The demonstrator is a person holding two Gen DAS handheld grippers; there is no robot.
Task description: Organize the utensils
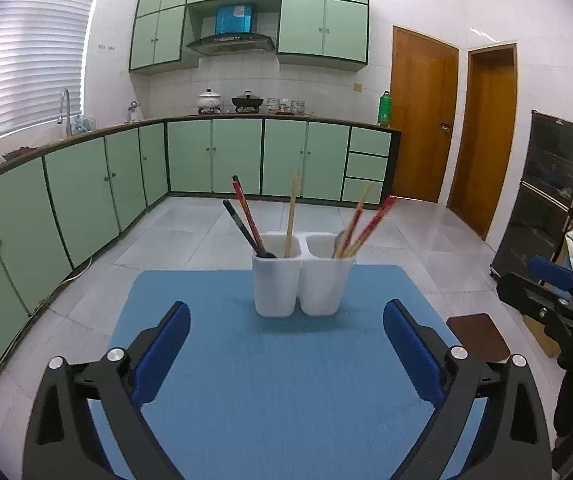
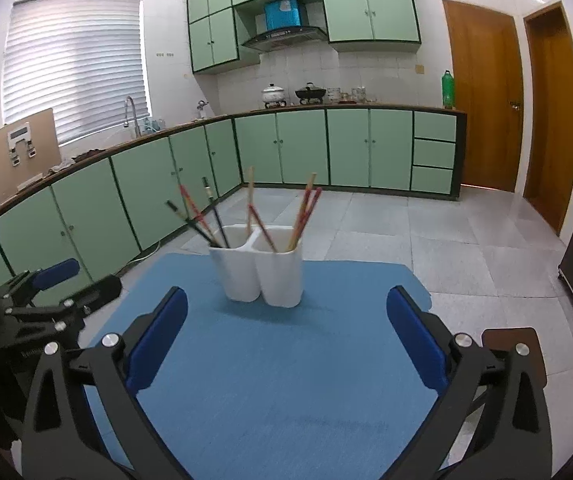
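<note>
A white two-cup utensil holder point(image 1: 302, 280) point(image 2: 260, 274) stands upright near the far edge of the blue mat point(image 1: 270, 368) point(image 2: 270, 368). Several chopsticks, red, black and pale wood, lean out of both cups, and a dark spoon point(image 1: 264, 254) sits in the left cup. My left gripper point(image 1: 286, 340) hangs open over the mat, short of the holder, with nothing between its blue pads point(image 1: 162, 354). My right gripper point(image 2: 286, 332) is likewise open and empty over the mat. Each gripper shows at the other view's edge: the right one point(image 1: 554, 292), the left one point(image 2: 46, 280).
A small brown board point(image 1: 478, 336) point(image 2: 514, 352) lies off the mat's right corner. Green kitchen cabinets point(image 1: 86, 192) run along the left and back. Wooden doors point(image 1: 422, 112) and a dark cabinet point(image 1: 546, 200) stand at the right. Tiled floor lies beyond the table.
</note>
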